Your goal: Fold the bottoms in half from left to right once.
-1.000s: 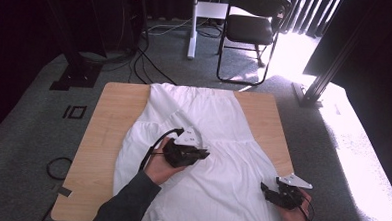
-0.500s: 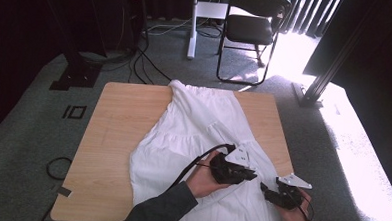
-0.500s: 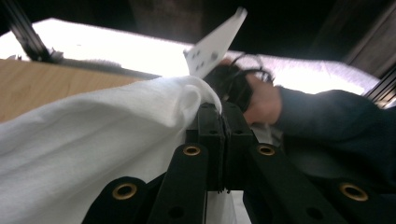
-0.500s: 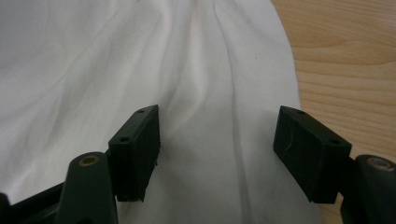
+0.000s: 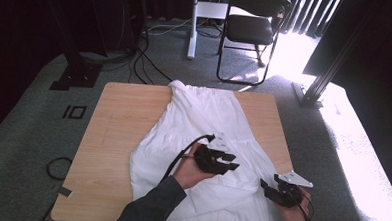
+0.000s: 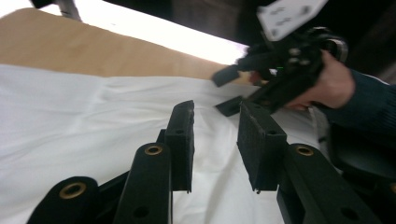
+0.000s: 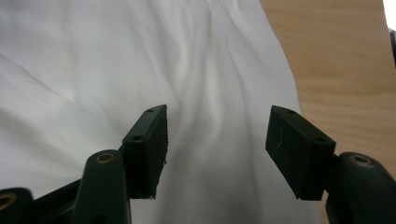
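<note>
Left gripper: the left gripper (image 5: 228, 161) hovers over the middle of the white garment (image 5: 208, 136), black ribbed jaws apart and just opened, with nothing between them; the left gripper view shows bare cloth under the gap (image 6: 215, 140).
Left hand: the left hand (image 5: 191, 166) wraps the gripper's body, a dark sleeve (image 5: 152, 208) running in from the near edge and a black cable (image 5: 184, 152) looping back over the cloth.
Right gripper: the right gripper (image 5: 272, 186) sits at the garment's near right corner, its flat matte jaws standing wide and just narrowed a little, nothing pinched; the right gripper view shows wrinkled fabric beneath the gap (image 7: 217, 140).
Right hand: the right hand (image 5: 292, 205) grips it from below, a grey three-cornered plate (image 5: 296, 179) on top.
Garment: thin white fabric, softly creased, lies heaped on the table's right half, a narrow end reaching the far edge, a wider spread falling over the near edge; its left side is folded inward.
Table: the light wooden table (image 5: 118, 137), smooth-grained and rectangular, lies bare on its left half.
Surroundings: grey carpet (image 5: 28, 133), a black folding chair (image 5: 252, 33) beyond the table, loose cables (image 5: 146, 58) by a dark stand, and hard sunlight (image 5: 352, 157) on the right.
</note>
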The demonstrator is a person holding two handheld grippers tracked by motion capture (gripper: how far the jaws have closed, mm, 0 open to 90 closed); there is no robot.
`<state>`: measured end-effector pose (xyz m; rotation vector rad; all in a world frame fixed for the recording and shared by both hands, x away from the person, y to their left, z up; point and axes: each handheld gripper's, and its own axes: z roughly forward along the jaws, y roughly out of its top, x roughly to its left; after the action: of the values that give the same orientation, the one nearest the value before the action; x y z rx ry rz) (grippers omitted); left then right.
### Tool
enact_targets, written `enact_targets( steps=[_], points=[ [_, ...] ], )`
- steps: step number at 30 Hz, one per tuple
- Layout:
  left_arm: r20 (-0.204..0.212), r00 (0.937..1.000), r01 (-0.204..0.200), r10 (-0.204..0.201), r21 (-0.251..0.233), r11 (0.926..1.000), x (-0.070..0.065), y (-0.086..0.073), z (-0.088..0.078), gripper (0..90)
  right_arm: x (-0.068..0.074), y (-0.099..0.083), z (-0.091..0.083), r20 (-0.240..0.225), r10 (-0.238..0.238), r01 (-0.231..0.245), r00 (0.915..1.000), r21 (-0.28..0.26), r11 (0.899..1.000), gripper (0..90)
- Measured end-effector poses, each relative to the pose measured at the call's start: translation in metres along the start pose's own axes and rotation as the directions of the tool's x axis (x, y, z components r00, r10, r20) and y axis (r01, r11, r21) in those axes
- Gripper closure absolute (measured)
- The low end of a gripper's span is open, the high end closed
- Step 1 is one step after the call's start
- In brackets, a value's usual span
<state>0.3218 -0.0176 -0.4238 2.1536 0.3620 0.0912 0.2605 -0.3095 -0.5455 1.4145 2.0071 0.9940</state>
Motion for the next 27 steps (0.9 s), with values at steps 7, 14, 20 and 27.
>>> enact_targets(
  steps=[7, 14, 20, 27],
  points=[
    [-0.167, 0.9837, 0.063, -0.066, -0.027, 0.9977, 0.031, -0.034, -0.056, 63.9, 0.025, 0.032, 0.001, -0.058, -0.019, 0.016, 0.9981, -0.046, 0.999, 43.2],
    [-0.269, 0.948, 0.167, -0.17, -0.032, 0.9854, 0.055, -0.082, -0.091, 61.9, 0.035, 0.039, 0.025, -0.071, 0.003, 0.0, 0.9975, 0.039, 0.999, 38.8],
    [-0.327, 0.9003, 0.283, -0.287, -0.062, 0.9572, 0.071, -0.133, -0.118, 61.1, 0.042, 0.032, 0.043, -0.112, 0.015, -0.002, 0.9936, 0.117, 0.993, 38.5],
    [-0.378, 0.8634, 0.345, -0.334, -0.041, 0.9377, 0.075, -0.171, -0.129, 60.0, 0.057, 0.035, 0.039, -0.107, -0.117, 0.128, 0.9874, 0.103, 0.986, 86.7]
  ],
)
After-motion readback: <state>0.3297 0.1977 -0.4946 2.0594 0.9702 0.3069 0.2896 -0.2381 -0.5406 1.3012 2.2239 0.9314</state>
